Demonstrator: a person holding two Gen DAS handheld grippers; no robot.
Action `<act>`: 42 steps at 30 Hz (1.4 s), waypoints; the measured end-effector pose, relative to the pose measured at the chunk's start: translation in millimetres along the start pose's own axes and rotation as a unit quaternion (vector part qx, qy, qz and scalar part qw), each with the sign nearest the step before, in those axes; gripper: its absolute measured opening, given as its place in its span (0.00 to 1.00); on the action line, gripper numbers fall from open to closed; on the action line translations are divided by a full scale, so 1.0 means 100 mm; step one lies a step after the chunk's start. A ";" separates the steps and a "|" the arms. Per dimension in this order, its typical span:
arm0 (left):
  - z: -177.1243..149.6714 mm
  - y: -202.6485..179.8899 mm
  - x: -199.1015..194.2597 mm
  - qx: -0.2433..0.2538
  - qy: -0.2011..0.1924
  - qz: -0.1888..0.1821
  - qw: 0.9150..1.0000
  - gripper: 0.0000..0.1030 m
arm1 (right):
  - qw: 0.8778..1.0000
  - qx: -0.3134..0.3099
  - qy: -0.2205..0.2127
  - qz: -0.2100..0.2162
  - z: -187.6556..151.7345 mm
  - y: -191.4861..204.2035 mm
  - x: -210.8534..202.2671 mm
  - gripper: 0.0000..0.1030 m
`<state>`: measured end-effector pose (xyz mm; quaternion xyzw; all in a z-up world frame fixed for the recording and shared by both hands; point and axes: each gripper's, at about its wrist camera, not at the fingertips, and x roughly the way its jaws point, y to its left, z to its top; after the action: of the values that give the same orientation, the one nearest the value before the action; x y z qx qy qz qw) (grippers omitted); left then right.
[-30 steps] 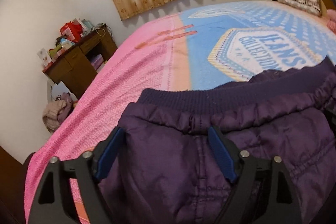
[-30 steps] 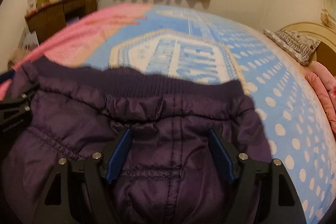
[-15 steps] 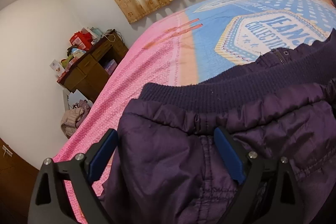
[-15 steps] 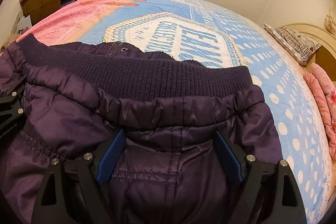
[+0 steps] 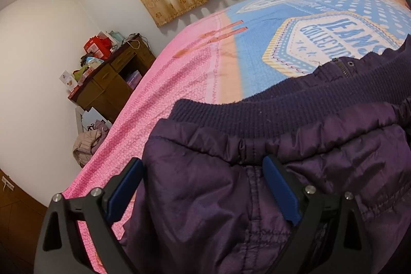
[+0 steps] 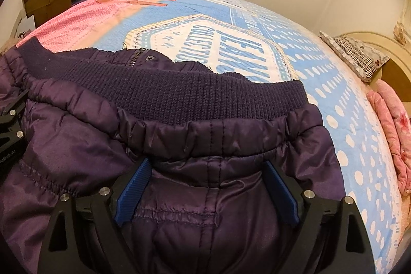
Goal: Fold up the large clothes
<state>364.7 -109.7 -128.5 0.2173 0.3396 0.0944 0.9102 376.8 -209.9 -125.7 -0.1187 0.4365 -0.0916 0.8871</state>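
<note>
A dark purple padded jacket (image 5: pixel 205 191) with a ribbed knit hem (image 5: pixel 269 109) lies on the bed, with a zipper and snap (image 6: pixel 143 57) at its far edge. My left gripper (image 5: pixel 203 171) is open, its blue pads on either side of the jacket's left corner. My right gripper (image 6: pixel 205 173) is open too, its pads astride a fold of the jacket (image 6: pixel 205 140) near the right corner. The fabric bulges between the fingers of both. Part of the left gripper's body (image 6: pixel 10 130) shows at the left edge of the right wrist view.
The bed carries a pink and blue printed cover (image 5: pixel 195 73) (image 6: pixel 295 48). A cluttered wooden desk (image 5: pixel 110 76) stands at the far left, a pile of clothes (image 5: pixel 87 145) on the floor beside it. A pillow (image 6: pixel 354 55) and pink bedding (image 6: pixel 393 130) lie at right.
Both grippers have moved forward and lower with the jacket hem, which now lies flatter on the bed. The zipper end has come into view. The jaws stay wide apart.
</note>
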 end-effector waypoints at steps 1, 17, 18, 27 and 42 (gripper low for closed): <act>0.00 0.00 0.00 0.000 0.000 0.000 1.000 0.94 | 1.000 -0.001 0.000 -0.003 0.00 0.01 0.00 0.86; 0.00 0.00 0.01 -0.001 0.001 0.001 1.000 0.95 | 1.000 -0.011 -0.004 -0.026 0.03 0.05 -0.09 0.87; 0.00 0.00 0.01 0.000 0.001 0.001 1.000 0.96 | 1.000 -0.009 -0.007 -0.028 0.03 0.04 -0.17 0.87; -0.02 0.05 0.03 -0.010 0.004 -0.006 1.000 0.97 | 0.997 -0.022 -0.065 0.021 -0.11 0.38 -0.56 0.88; -0.02 0.11 0.02 -0.030 0.015 -0.026 0.999 0.99 | 0.999 -0.023 -0.045 0.015 -0.16 0.43 -0.22 0.90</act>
<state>364.8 -98.4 -126.4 0.1796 0.3560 0.0845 0.9132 353.2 -164.7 -131.3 -0.1363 0.4000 -0.0627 0.9042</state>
